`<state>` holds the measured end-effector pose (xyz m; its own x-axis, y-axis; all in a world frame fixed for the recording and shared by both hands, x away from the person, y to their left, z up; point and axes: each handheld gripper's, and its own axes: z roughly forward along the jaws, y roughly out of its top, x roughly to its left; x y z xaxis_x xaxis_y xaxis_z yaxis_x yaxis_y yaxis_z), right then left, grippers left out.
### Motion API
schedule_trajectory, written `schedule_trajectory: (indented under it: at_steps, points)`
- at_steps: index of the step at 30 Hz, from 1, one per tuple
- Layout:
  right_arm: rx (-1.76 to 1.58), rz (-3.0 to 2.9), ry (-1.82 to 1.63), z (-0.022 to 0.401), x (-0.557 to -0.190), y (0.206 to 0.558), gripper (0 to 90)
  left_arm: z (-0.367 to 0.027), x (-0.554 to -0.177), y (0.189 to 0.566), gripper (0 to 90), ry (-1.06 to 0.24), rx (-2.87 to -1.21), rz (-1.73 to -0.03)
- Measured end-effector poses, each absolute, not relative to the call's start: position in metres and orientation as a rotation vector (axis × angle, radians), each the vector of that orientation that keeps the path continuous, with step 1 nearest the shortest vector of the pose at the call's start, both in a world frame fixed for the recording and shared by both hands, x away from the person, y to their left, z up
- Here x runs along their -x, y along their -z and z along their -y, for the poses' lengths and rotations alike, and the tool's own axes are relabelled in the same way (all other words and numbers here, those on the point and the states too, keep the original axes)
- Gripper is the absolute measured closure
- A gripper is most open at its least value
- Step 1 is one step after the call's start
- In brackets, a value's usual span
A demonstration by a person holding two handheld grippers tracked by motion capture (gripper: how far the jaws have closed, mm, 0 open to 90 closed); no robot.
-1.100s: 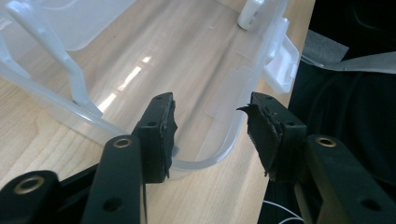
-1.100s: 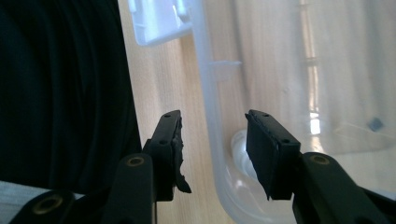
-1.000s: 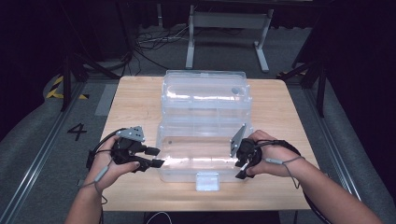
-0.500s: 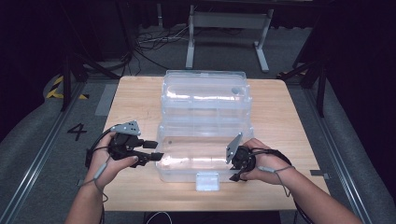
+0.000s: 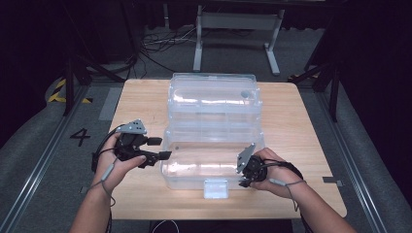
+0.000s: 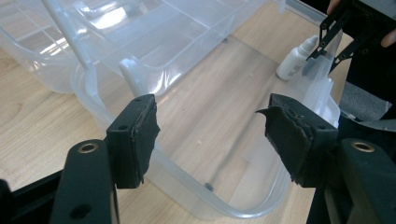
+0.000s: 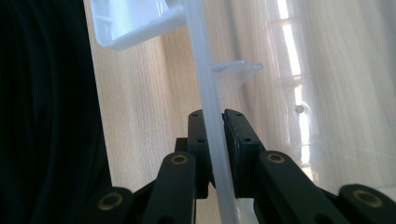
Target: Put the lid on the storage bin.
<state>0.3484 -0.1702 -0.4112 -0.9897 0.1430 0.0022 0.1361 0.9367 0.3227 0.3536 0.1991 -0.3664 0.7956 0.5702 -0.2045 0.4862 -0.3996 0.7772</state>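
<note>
Small white bottle [image 6: 293,59], label unreadable

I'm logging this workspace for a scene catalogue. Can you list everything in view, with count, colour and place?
wooden table: one, light brown, centre of the high view.
clear plastic box: one, see-through, on the table's near half, lid folded back.
lid: one, see-through, lying open behind the box.
latch: one, whitish, on the box's near wall.
small bottle: one, white, seen in the left gripper view by the box's far end.
metal stand: one, grey, on the floor beyond the table.
cables: several, dark, on the floor behind the table.
left gripper: one, black, at the box's left end; jaws have just been opening, apart around the rim.
right gripper: one, black, at the box's right wall; jaws have just been closing, pinching that wall.
</note>
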Motion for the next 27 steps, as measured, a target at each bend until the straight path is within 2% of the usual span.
schedule_trajectory:
  at_steps: [27]
  points:
    - [-0.203, -3.083, -0.592, 0.175, -0.352, 0.413, 81.7, -0.146, -0.391, 0.31, 37.0, -0.209, -2.098, -0.698]
